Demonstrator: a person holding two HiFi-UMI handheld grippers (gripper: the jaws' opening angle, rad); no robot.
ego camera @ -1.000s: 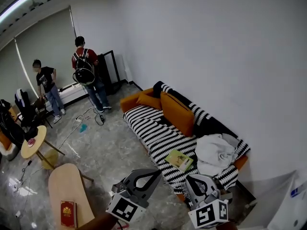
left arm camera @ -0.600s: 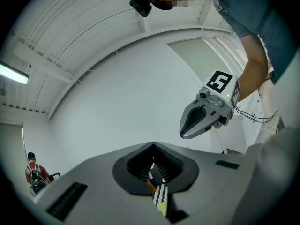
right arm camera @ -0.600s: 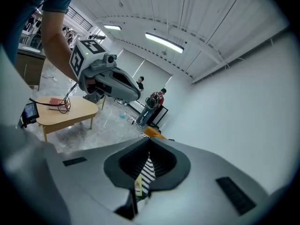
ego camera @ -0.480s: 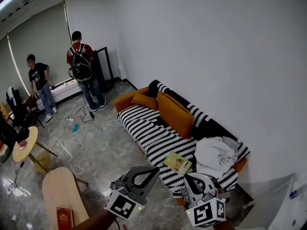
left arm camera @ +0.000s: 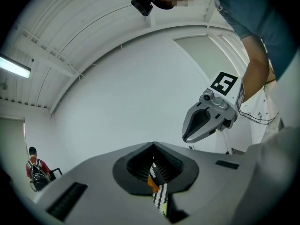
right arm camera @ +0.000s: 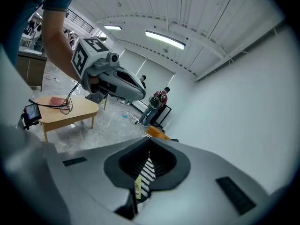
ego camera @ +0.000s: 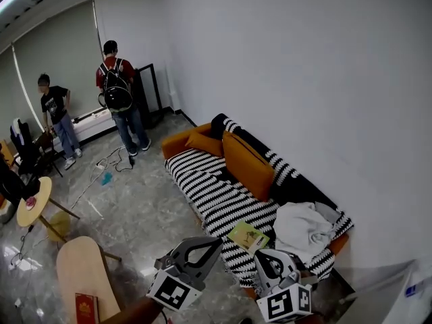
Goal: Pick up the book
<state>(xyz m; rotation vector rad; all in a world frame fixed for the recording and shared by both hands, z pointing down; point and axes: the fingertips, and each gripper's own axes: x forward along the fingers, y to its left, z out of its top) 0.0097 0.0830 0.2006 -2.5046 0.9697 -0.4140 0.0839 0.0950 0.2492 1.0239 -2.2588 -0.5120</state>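
Observation:
A yellow-green book lies flat on the black-and-white striped sofa, near its front edge. In the head view my left gripper is shut and empty, its tips just left of the book. My right gripper is shut and empty too, a little below and right of the book. In the left gripper view the shut left gripper shows only a sliver of sofa, with the right gripper beside it. Past the shut right gripper, a strip of the book shows.
A white blanket and orange cushions lie on the sofa. A wooden table at the lower left bears a red book-like thing. Two people stand at the far wall. A round table is at the left.
Both grippers have moved toward the sofa, staying shut. The book now lies close to their tips in the head view.

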